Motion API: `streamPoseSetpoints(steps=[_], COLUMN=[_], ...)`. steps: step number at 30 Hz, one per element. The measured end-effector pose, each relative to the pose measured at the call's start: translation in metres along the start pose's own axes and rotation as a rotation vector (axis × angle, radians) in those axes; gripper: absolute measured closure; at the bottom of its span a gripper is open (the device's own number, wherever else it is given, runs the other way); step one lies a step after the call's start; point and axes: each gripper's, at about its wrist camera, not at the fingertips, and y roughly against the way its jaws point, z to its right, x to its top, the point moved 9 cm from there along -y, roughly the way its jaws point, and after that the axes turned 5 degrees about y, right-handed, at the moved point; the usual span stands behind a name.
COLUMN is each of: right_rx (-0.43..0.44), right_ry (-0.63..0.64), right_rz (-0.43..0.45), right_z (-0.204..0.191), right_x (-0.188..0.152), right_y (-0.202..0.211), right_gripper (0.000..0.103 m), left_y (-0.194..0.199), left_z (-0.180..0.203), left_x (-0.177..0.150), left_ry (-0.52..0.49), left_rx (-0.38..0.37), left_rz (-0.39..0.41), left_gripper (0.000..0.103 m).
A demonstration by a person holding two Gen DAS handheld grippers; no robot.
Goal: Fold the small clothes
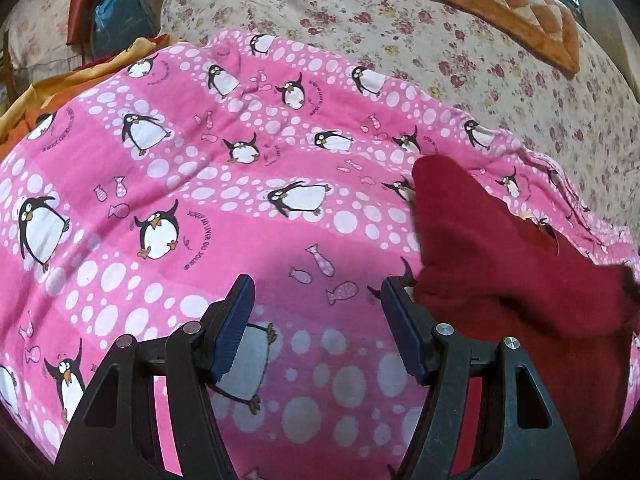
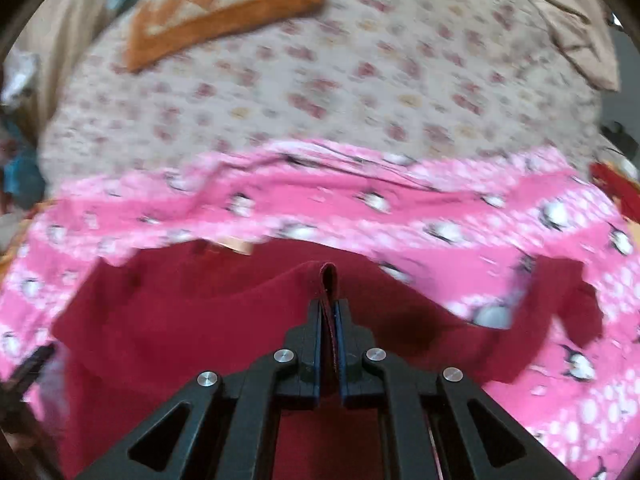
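Observation:
A dark red garment (image 1: 500, 264) lies on a pink penguin-print sheet (image 1: 200, 184) at the right of the left wrist view. My left gripper (image 1: 318, 304) is open and empty above the sheet, its right finger just beside the garment's left edge. In the right wrist view, which is blurred, my right gripper (image 2: 329, 308) is shut on a folded edge of the red garment (image 2: 200, 320) and lifts it off the pink sheet (image 2: 400, 208).
The pink sheet lies on a floral bedspread (image 1: 400, 20). An orange patterned cushion (image 1: 512, 4) sits at the back right. Yellow-orange cloth (image 1: 60, 92) and a blue bag (image 1: 120, 16) are at the back left.

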Motion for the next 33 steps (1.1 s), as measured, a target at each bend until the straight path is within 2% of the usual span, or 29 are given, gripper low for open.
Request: streamPoseSetpoints(steps=[2, 3, 5, 6, 8, 9, 10, 11, 12, 16, 18, 22, 24, 25, 27, 28, 33], right_rx=[-0.002, 0.030, 0.041, 0.033, 0.001, -0.008, -0.003, 0.027, 0.084, 0.241, 0.318, 0.372, 0.409, 0.407, 0.349, 0.338, 0.323], right_ry=[-0.028, -0.054, -0.076, -0.079, -0.067, -0.061, -0.053, -0.037, 0.008, 0.147, 0.208, 0.326, 0.358, 0.373, 0.397, 0.386, 0.330], right_rz=[-0.056, -0.095, -0.120, -0.104, -0.054, -0.032, 0.001, 0.032, 0.046, 0.009, -0.012, -0.052, -0.103, -0.123, -0.157, -0.137, -0.129], right_z=[0.012, 0.013, 0.016, 0.018, 0.016, 0.012, 0.005, -0.008, -0.030, -0.112, -0.158, -0.224, -0.253, -0.260, -0.268, -0.269, -0.256], right_x=[-0.010, -0.016, -0.018, -0.014, -0.006, -0.003, 0.002, 0.007, 0.012, 0.020, 0.022, 0.016, 0.007, 0.002, -0.004, 0.000, 0.009], right_y=[-0.016, -0.023, -0.023, -0.018, -0.005, 0.002, 0.008, 0.015, 0.020, 0.016, 0.004, -0.032, -0.057, -0.068, -0.098, -0.107, -0.107], right_gripper=[0.097, 0.097, 0.097, 0.096, 0.082, 0.053, 0.033, 0.031, 0.031, 0.032, 0.035, 0.044, 0.047, 0.047, 0.048, 0.048, 0.048], left_y=[0.007, 0.012, 0.024, 0.027, 0.028, 0.026, 0.023, 0.018, 0.010, -0.021, -0.029, -0.036, -0.037, -0.037, -0.038, -0.039, -0.040], left_z=[0.006, 0.010, 0.021, 0.028, 0.040, 0.046, 0.053, 0.058, 0.062, 0.051, 0.039, 0.021, 0.021, 0.023, 0.025, 0.025, 0.023], left_x=[0.004, 0.007, 0.015, 0.019, 0.023, 0.025, 0.027, 0.028, 0.028, 0.015, 0.009, 0.006, 0.004, 0.004, 0.004, 0.005, 0.006], left_ry=[-0.006, -0.009, -0.023, -0.034, -0.058, -0.070, -0.083, -0.098, -0.116, -0.143, -0.140, -0.036, -0.039, -0.045, -0.065, -0.068, -0.066], left_rx=[-0.015, -0.029, -0.057, -0.069, -0.084, -0.086, -0.082, -0.072, -0.051, 0.069, 0.070, -0.002, -0.006, -0.003, 0.002, 0.002, -0.006], left_rz=[0.007, 0.013, 0.038, 0.044, 0.039, 0.039, 0.040, 0.035, 0.023, -0.039, -0.048, -0.086, -0.086, -0.085, -0.079, -0.079, -0.081], left_gripper=[0.037, 0.037, 0.037, 0.037, 0.037, 0.037, 0.037, 0.037, 0.037, 0.037, 0.037, 0.035, 0.035, 0.035, 0.035, 0.035, 0.035])
